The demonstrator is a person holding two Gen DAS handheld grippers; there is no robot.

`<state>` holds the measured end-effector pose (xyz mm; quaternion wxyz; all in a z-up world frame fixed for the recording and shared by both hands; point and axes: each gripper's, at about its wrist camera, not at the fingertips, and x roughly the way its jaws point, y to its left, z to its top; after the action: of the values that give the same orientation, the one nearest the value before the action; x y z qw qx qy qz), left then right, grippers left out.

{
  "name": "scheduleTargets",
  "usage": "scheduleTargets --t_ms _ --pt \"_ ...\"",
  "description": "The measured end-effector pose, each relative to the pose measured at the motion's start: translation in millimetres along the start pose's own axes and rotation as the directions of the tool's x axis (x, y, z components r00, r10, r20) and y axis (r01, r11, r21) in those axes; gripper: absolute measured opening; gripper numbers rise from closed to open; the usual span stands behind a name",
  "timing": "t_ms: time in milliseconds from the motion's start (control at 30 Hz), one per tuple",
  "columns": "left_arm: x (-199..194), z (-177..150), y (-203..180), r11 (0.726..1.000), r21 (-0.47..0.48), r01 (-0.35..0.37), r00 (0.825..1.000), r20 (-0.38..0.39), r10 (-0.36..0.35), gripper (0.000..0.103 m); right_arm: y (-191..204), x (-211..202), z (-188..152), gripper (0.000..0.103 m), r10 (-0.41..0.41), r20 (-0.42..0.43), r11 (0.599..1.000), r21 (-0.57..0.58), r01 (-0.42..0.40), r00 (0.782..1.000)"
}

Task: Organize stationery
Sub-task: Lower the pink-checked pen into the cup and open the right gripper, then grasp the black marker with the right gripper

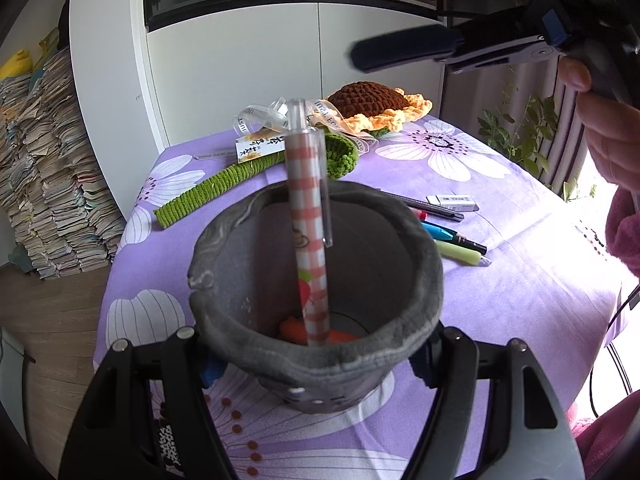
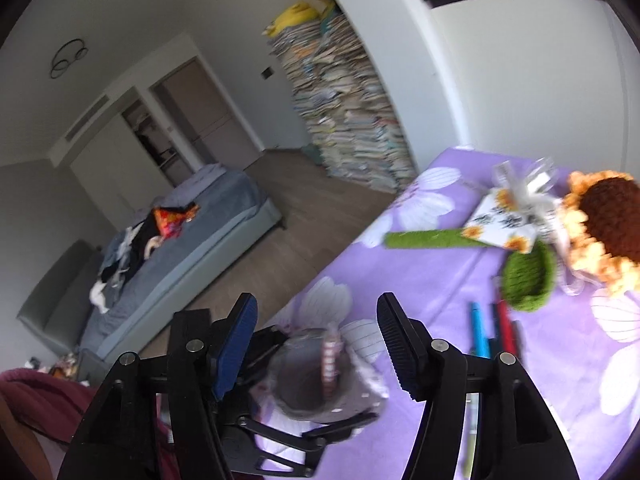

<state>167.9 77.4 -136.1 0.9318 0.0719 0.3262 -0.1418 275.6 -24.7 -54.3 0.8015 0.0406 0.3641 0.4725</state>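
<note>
My left gripper (image 1: 316, 356) is shut on a grey felt pen holder (image 1: 240, 240) that stands on the purple flowered tablecloth (image 1: 520, 280). A pink checked pen (image 1: 310, 220) stands upright inside it, with something orange (image 1: 340, 335) at the bottom. Several pens (image 1: 452, 236) and a white eraser (image 1: 452, 201) lie on the cloth right of the holder. My right gripper (image 2: 316, 344) is open and empty, high above the holder (image 2: 304, 384); it also shows in the left wrist view (image 1: 404, 48).
A crocheted sunflower (image 1: 372, 104) with a green stem (image 1: 212, 192), ribbon and a tag (image 1: 256, 146) lies at the far side of the table. White cabinets stand behind. Stacked books (image 2: 344, 120), wooden floor and a bed (image 2: 180, 240) lie left of the table.
</note>
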Motion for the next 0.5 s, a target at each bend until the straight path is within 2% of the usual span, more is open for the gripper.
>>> scheduleTargets --t_ms 67,100,133,167,200,300,333,400,500 --pt "0 0 0 1.000 0.000 -0.001 1.000 -0.001 0.001 0.070 -6 -10 1 0.063 -0.126 -0.009 0.992 0.001 0.126 0.992" --pt "0 0 1 1.000 0.000 -0.001 1.000 0.000 0.001 0.070 -11 -14 0 0.059 -0.220 -0.021 0.975 -0.008 0.220 0.975" --pt "0 0 2 1.000 0.001 -0.002 1.000 0.000 0.002 0.070 -14 -16 -4 0.045 -0.316 -0.040 0.949 -0.028 0.315 0.948" --pt "0 0 2 1.000 0.001 -0.002 1.000 0.001 0.002 0.070 -18 -16 -9 0.038 -0.395 -0.076 0.918 -0.061 0.391 0.916" --pt "0 0 1 1.000 0.001 -0.002 1.000 0.000 0.002 0.070 -23 -13 -16 0.031 -0.440 -0.123 0.898 -0.086 0.432 0.889" --pt "-1 0 1 1.000 0.003 -0.003 1.000 0.000 0.003 0.070 -36 5 -36 0.020 -0.505 -0.254 0.863 -0.137 0.486 0.825" --pt "-1 -1 1 1.000 0.004 -0.003 1.000 0.002 0.003 0.070 -37 12 -42 0.019 -0.521 -0.282 0.853 -0.163 0.495 0.805" --pt "-1 -1 2 1.000 0.002 -0.001 1.000 0.001 0.001 0.070 -40 22 -47 0.019 -0.524 -0.306 0.852 -0.186 0.490 0.795" --pt "0 0 1 1.000 0.000 -0.003 1.000 -0.004 0.003 0.070 -49 29 -43 0.019 -0.518 -0.307 0.855 -0.180 0.486 0.798"
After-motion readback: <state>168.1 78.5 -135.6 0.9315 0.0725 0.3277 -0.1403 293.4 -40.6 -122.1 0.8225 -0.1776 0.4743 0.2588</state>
